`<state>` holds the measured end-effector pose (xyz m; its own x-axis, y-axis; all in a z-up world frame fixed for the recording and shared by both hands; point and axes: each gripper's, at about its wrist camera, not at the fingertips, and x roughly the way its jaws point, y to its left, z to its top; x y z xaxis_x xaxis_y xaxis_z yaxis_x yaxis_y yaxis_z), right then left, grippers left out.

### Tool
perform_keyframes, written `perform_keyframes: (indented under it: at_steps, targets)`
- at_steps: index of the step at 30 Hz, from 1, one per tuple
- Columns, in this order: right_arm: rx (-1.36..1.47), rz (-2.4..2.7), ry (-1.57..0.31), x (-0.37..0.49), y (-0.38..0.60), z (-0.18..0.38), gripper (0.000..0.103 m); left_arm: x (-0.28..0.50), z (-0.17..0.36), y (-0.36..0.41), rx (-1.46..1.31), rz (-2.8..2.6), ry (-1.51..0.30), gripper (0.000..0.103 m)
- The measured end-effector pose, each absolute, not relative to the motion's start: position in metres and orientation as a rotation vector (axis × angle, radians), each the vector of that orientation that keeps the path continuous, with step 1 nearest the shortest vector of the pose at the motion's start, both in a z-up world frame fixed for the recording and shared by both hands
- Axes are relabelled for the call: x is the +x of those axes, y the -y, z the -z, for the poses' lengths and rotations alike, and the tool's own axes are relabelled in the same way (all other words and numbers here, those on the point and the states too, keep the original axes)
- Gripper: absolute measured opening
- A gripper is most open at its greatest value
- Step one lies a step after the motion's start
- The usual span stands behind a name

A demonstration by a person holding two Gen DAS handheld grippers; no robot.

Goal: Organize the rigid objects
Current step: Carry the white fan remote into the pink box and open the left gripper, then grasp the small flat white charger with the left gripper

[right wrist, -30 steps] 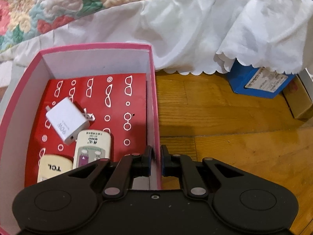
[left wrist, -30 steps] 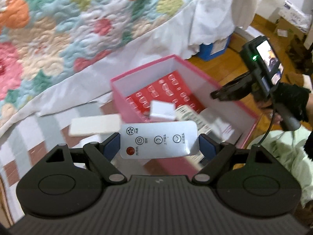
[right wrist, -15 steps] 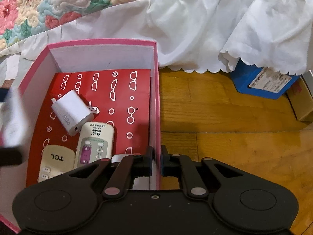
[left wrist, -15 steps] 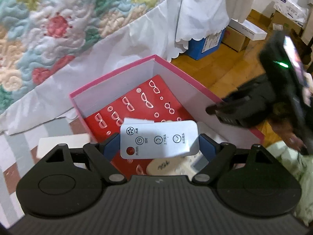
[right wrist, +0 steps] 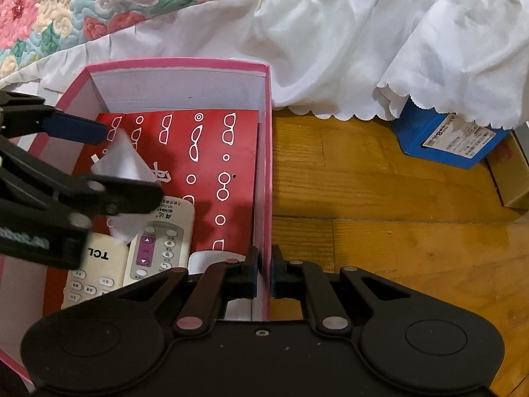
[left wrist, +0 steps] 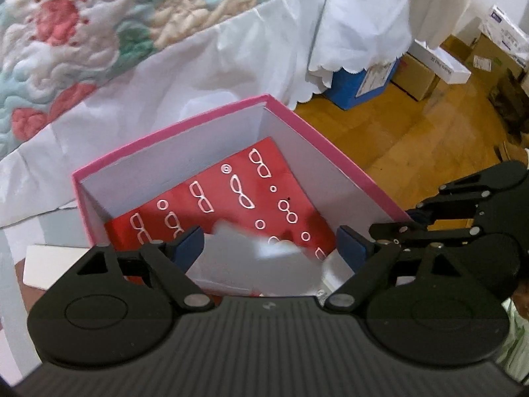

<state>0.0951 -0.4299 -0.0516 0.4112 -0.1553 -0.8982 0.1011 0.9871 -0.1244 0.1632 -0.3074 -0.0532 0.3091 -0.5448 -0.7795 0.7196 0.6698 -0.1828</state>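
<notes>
Two grippers meet at the pink box (right wrist: 266,172): the right gripper (right wrist: 263,273) pinches its wall at lower centre, while the left gripper (left wrist: 269,243), jaws just spread, releases a blurred white remote (left wrist: 261,261).

The left gripper (left wrist: 269,246) is angling downward, its jaws standing wide after just opening further, a blurred white remote (left wrist: 261,261) dropping free between them. To its right, the right gripper (right wrist: 263,273) is pinching a pink box wall (right wrist: 263,198), tilted steeply down.

Inside the pink box (right wrist: 268,139), the white remote (left wrist: 261,258) is only a blurred grey-white shape, so its buttons cannot be read. The left gripper (right wrist: 109,162) hides the box's left wall. The TCL remote (right wrist: 96,264) is partly covered by it too.
</notes>
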Motion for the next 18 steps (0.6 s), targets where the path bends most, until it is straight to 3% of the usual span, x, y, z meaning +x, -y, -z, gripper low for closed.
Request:
perform_keyframes:
  at_steps: [12, 18]
  targets:
    - [-0.028, 0.185, -1.123, 0.094, 0.431, 0.053, 0.01, 0.161, 0.012, 0.207, 0.22, 0.827, -0.915, 0.09]
    - [-0.02, 0.197, -1.122, 0.093, 0.431, 0.053, 0.01, 0.165, 0.021, 0.149, 0.304, 0.726, -0.958, 0.09]
